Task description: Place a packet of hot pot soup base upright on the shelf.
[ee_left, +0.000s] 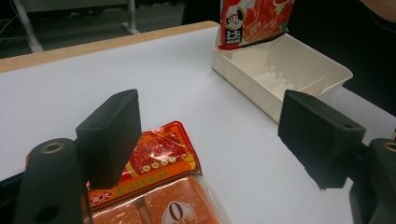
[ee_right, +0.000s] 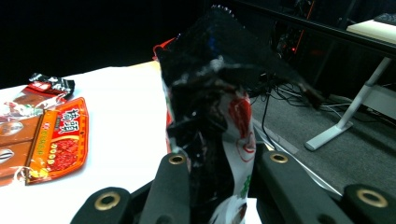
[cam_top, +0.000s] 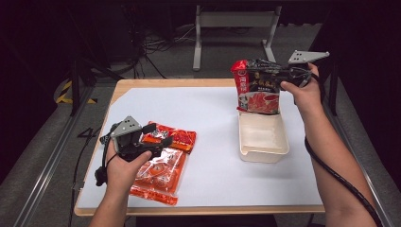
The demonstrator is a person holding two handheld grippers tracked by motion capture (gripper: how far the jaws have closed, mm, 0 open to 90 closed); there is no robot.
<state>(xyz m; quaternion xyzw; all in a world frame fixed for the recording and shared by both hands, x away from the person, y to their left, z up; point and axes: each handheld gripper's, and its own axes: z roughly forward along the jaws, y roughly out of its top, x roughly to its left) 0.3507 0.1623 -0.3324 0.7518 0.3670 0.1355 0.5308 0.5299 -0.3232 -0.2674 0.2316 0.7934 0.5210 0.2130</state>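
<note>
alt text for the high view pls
The right gripper holds a red and black food packet upright over the far end of a cream tray on a white table. The open left gripper hovers over two orange packets.

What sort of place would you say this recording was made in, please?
Probably a lab or workshop set up for recording, not a kitchen: a work table under a white sheet, loose cables on the grey floor, and a metal desk frame behind it in the dark.
</note>
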